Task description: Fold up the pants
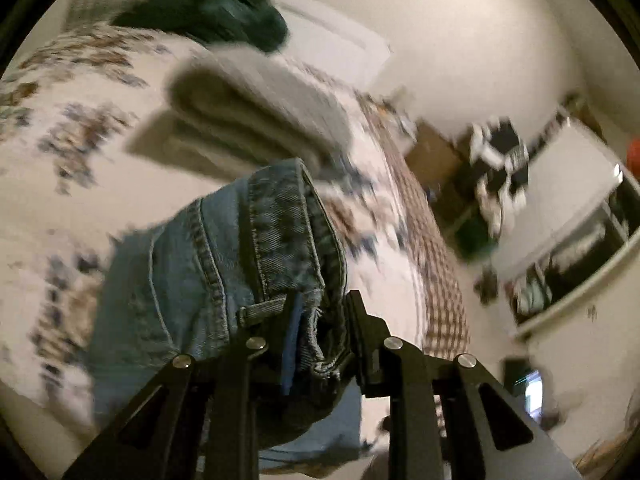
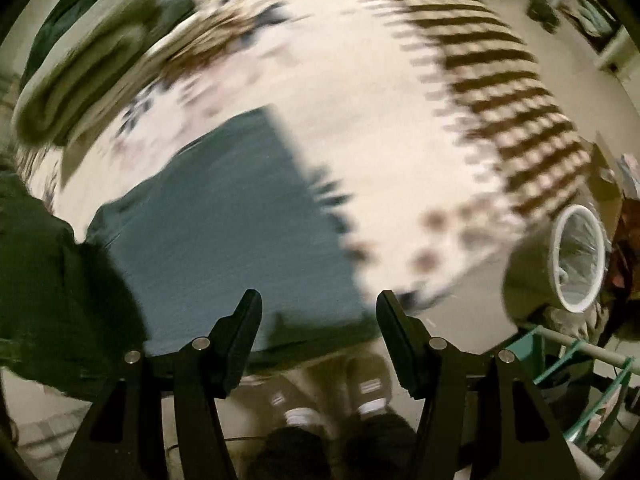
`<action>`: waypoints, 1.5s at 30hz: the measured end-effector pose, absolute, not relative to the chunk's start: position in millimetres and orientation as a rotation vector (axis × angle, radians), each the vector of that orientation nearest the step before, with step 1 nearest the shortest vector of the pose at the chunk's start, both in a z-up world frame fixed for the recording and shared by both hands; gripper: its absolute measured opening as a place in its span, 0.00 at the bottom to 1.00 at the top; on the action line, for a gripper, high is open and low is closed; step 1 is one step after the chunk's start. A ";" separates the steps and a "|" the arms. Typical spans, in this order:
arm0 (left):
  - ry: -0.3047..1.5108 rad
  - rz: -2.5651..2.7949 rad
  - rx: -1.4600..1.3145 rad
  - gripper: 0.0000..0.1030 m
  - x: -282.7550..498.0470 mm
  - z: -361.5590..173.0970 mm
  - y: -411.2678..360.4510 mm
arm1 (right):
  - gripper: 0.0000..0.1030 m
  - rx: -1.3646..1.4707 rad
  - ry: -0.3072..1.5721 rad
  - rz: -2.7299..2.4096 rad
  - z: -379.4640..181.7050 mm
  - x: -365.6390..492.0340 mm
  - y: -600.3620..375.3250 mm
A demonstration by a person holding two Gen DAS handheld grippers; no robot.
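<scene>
My left gripper point(image 1: 320, 304) is shut on the waistband of blue denim pants point(image 1: 240, 248), holding it lifted above the floral bedspread point(image 1: 60, 168); a belt loop sits by the left finger. In the right wrist view the pants point(image 2: 240, 216) lie as a blue-grey slab on the bed, blurred by motion. My right gripper point(image 2: 318, 304) is open and empty, hovering over the near edge of the pants and the bed edge.
A folded grey-beige garment point(image 1: 256, 100) and a dark green garment point(image 1: 216, 12) lie farther up the bed. A dark green sleeve point(image 2: 52, 280) is at left. A lined waste bin point(image 2: 576, 260) and a green rack point(image 2: 560, 352) stand right of the bed.
</scene>
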State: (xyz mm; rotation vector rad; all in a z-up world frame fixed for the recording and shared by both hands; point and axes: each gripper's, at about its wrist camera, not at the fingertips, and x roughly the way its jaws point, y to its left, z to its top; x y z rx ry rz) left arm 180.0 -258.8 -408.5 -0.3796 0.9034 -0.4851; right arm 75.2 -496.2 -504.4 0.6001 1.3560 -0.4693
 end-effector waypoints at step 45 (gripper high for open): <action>1.296 -0.079 -0.260 0.81 237.5 -478.6 -162.4 | 0.08 0.729 1.153 -0.274 -497.3 119.8 -570.3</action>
